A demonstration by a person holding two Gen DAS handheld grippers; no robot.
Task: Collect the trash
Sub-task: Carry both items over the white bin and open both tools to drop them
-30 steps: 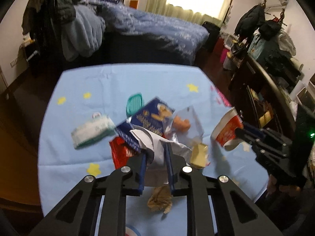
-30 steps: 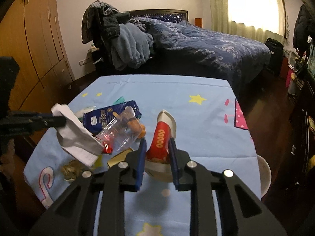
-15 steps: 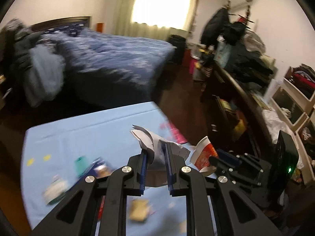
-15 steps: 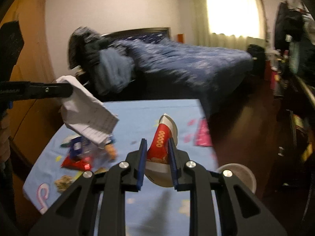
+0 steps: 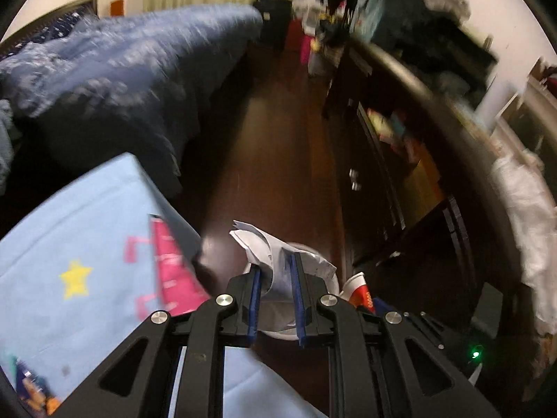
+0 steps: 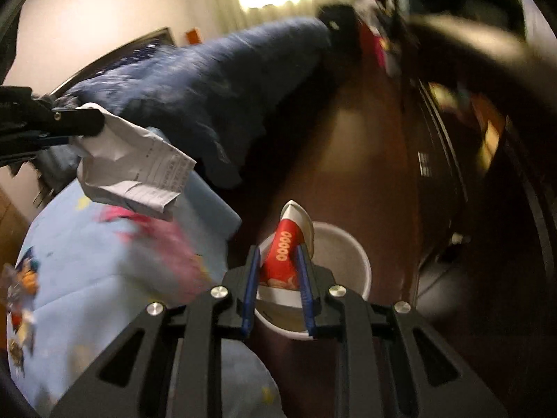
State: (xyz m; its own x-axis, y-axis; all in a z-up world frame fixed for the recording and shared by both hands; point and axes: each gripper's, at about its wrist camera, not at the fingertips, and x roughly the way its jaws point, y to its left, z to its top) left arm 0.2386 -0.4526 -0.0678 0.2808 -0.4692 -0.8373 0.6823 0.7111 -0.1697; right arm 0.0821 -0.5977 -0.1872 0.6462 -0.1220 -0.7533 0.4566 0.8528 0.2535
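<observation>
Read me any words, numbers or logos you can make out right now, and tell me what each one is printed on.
"00000": a row of yellow rings or zeros on the red paper cup.
Crumpled paper: rows of small print, too fine and blurred to read.
Snack packets on the table: blurred, unreadable.

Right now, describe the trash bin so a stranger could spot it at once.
Find the blue star-print tablecloth; just past its corner, on the dark wooden floor, stands the bin. It is a round, open white tub, the only pale container down there, directly beneath the red-and-white paper cup.
</observation>
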